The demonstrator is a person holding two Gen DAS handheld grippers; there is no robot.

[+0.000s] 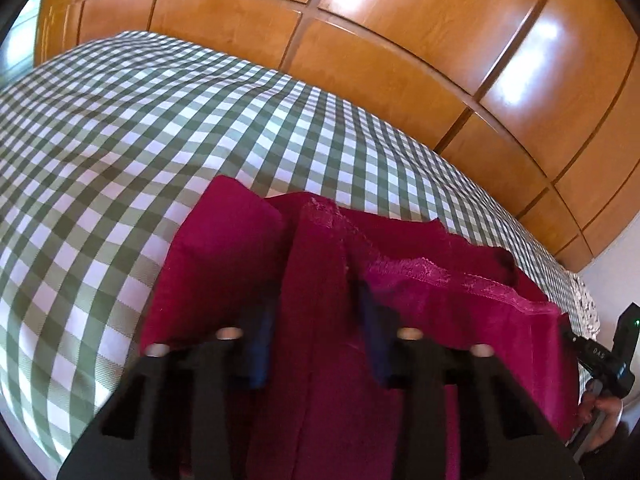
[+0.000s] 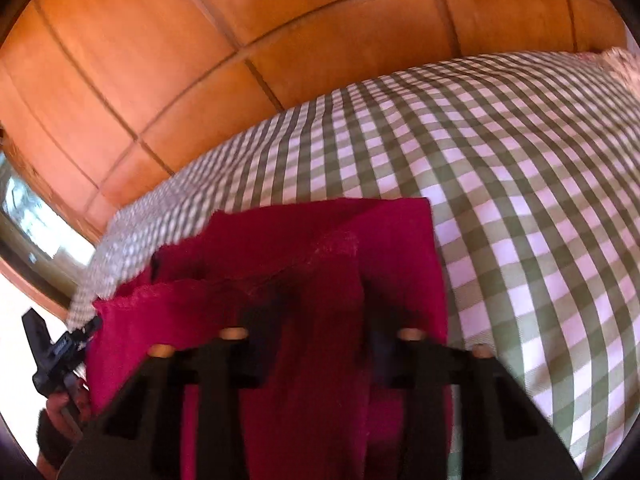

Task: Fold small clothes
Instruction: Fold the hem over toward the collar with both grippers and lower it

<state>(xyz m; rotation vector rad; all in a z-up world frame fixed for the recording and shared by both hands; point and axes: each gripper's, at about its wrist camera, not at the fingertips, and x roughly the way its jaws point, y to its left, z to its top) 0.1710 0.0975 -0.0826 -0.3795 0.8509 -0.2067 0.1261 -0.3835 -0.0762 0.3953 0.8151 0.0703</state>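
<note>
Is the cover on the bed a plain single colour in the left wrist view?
No, the bed cover has a green and white check pattern, and the dark pink cloth lies over part of it.

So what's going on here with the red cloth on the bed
A person is folding a magenta garment over a green-checked bedspread, one tool in each hand. The left tool and the right tool each have a fold of the fabric between their fingers, apparently gripping it. The far part lies on the bed. A wooden wardrobe stands behind.
</note>
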